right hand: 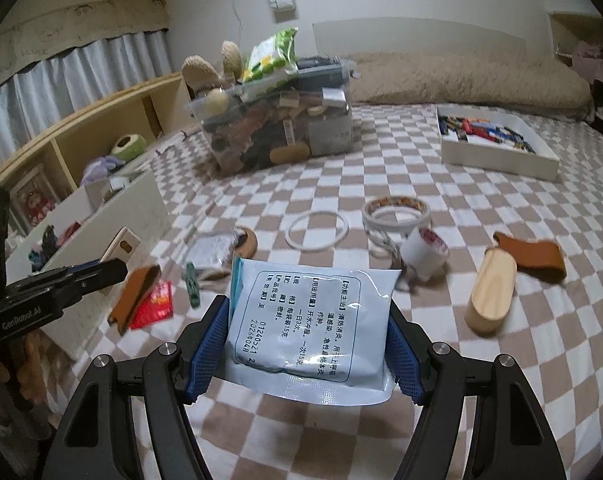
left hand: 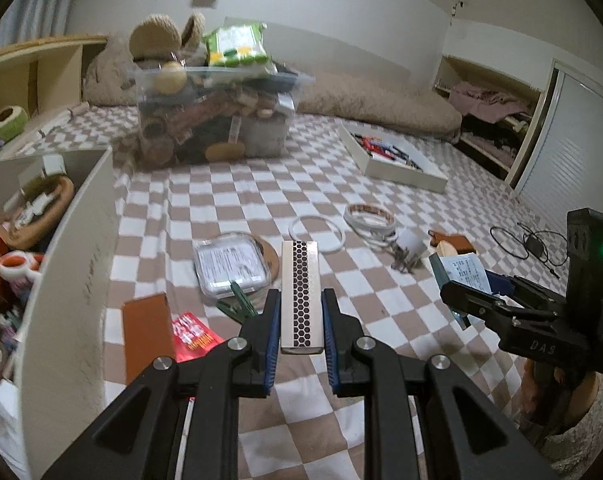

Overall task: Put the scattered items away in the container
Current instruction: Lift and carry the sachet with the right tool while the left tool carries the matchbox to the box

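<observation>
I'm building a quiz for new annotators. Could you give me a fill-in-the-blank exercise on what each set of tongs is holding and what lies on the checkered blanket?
1. The left tongs are shut on a slim box printed with a black ____ pattern.
2. The right tongs grip a pale blue ____ printed with black text.
3. The flat white ring lies on the ____ blanket.

Missing words: honeycomb; sachet; checkered

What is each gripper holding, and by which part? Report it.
Left gripper clamps a matchbox by its long sides, near end. Right gripper grips a pale blue sachet by its side edges.
</observation>
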### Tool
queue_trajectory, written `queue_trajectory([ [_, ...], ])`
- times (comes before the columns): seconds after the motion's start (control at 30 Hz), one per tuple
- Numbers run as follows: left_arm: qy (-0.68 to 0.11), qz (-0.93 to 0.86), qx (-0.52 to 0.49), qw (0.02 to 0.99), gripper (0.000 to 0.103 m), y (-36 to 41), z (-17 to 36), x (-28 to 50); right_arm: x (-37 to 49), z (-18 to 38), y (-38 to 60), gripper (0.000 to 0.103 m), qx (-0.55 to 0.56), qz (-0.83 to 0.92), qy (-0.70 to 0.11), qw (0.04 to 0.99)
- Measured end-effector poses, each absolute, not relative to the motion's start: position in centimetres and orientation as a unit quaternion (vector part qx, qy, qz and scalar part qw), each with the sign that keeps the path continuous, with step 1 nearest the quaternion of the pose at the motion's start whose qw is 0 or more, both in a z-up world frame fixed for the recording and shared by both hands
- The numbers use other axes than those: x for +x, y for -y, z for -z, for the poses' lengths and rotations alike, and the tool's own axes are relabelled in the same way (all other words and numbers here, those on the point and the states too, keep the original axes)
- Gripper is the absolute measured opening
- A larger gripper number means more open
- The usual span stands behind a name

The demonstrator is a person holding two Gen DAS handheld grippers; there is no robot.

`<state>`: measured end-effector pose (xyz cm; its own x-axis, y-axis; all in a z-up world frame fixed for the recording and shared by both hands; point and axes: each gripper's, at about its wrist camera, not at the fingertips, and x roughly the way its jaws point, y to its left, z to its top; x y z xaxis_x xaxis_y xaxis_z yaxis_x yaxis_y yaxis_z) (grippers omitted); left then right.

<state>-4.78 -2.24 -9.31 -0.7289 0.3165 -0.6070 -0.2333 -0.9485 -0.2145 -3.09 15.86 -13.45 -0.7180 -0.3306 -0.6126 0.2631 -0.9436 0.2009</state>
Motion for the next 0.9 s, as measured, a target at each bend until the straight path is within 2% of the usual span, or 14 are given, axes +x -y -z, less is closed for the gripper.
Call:
queue_trajectory([
  [0.4, 0.077, -0.949, -0.276, 0.136, 0.019, 5.7, 4.7, -3.0, -3.3, 8.0, -12.5, 0.074, 0.287, 0.934, 0.045, 0.207],
  [0.9, 0.107, -0.967, -0.22, 0.07, 0.02, 12.3, 1.4, -1.2, -3.8, 4.9, -6.8, 0.074, 0.253, 0.931, 0.03, 0.262],
])
